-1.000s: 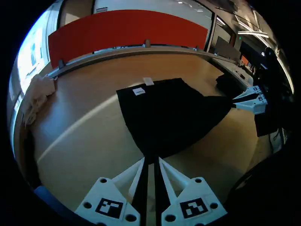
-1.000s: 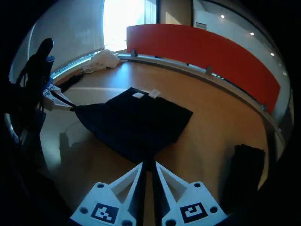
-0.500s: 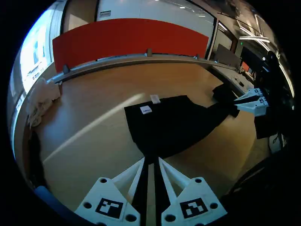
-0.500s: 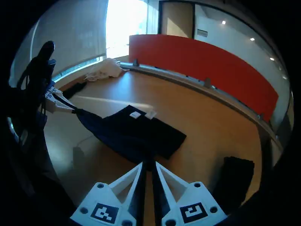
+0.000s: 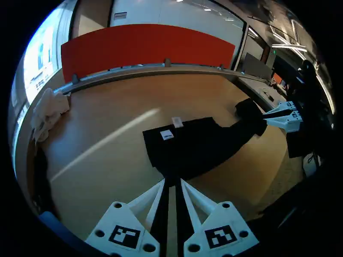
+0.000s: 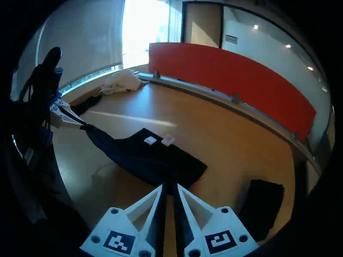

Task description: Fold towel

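A dark towel (image 5: 197, 145) with two white tags (image 5: 167, 135) lies partly on the wooden table (image 5: 107, 128), its near corners lifted. My left gripper (image 5: 171, 182) is shut on one corner at the bottom of the left gripper view. At the right of that view, my right gripper (image 5: 263, 119) pinches the other corner, the cloth drawn taut between them. In the right gripper view my right gripper (image 6: 168, 186) is shut on the towel (image 6: 145, 158), and the left gripper (image 6: 83, 126) holds its corner at far left in a person's hand.
A red partition (image 5: 145, 43) runs along the table's far edge. A white cloth heap (image 5: 47, 111) lies at the left. A dark folded pile (image 6: 261, 207) sits on the table at the right, and another dark cloth (image 6: 88, 103) lies near the window side.
Both grippers have risen and drawn back with their corners. The towel looks smaller and farther off, and its lifted edge hangs in a narrower strip between them.
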